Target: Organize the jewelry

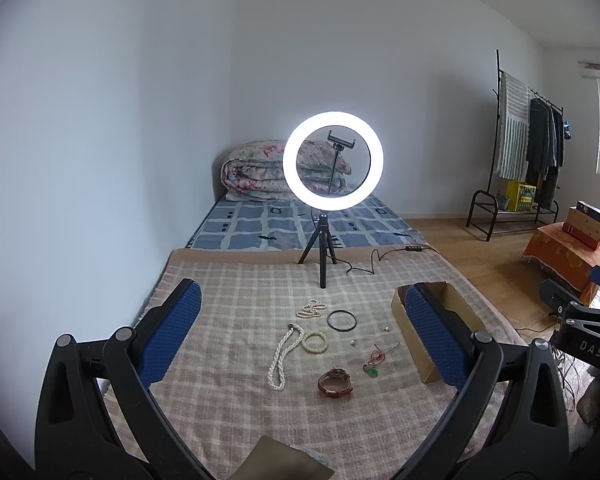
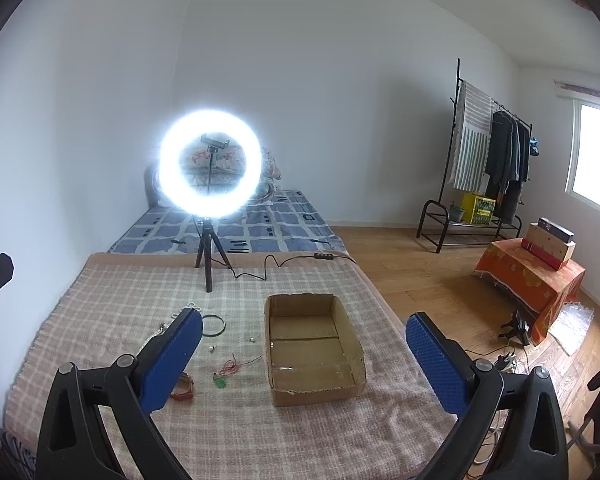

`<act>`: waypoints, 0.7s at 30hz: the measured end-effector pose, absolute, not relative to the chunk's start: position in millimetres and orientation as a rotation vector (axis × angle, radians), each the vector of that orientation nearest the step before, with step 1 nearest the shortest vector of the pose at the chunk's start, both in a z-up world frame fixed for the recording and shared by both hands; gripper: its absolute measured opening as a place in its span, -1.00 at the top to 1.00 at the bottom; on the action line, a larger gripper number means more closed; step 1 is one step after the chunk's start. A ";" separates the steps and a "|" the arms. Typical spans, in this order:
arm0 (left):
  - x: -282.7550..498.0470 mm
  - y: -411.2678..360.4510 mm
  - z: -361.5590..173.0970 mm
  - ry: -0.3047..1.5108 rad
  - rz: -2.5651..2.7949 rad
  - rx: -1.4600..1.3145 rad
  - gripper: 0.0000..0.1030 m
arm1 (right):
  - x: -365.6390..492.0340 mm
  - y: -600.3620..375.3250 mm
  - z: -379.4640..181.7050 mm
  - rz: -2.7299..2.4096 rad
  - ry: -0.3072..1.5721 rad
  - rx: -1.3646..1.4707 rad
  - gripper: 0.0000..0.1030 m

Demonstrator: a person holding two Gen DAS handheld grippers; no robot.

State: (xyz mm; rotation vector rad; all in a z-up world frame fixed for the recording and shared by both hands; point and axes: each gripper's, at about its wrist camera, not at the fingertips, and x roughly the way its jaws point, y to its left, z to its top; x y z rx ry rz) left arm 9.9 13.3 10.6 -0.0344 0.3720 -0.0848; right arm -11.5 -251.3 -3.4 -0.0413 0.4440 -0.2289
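left gripper [image 1: 300,332]: your jaws gape wide, nothing between them, held above the checked blanket [image 1: 228,400] with the jewelry spread in the gap.
right gripper [image 2: 304,344]: wide apart too, holding nothing; it frames the cardboard box [image 2: 274,392] from above.
pearl rope necklace [image 1: 282,358]: nearest your left pad; long axis runs near-to-far, leaning right at the far end, loop end toward you.
cream bead bracelet [image 1: 315,342]: lies flat, touching or just beside the necklace's far end, can't tell which.
black bangle [image 1: 341,321]: flat, just beyond the cream bracelet, apart from it.
small pearl strand [image 1: 311,309]: bunched, farthest piece, left of the bangle.
brown watch [image 1: 335,385]: strap curled into a loop, closest piece to you.
green pendant on red cord [image 1: 374,364]: pendant at the near end, cord trailing away to the right toward the box.
loose beads [image 1: 353,343]: two small ones between bangle and cord, well apart from each other.
box: open top, long axis near-to-far, sits right of all the jewelry; inside looks bare, near wall torn along its rim.
room to move: open blanket in front of the watch and left of the necklace; blanket's right edge drops to wood floor [image 2: 440,280] just past the box.
far limit: ring light tripod [image 1: 322,248] and its cable [image 1: 364,264] stand beyond the jewelry.
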 end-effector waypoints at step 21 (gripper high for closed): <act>80.7 6.7 -29.4 0.461 0.022 0.052 -1.00 | 65.3 -263.4 -55.4 -0.094 0.522 -0.038 -0.99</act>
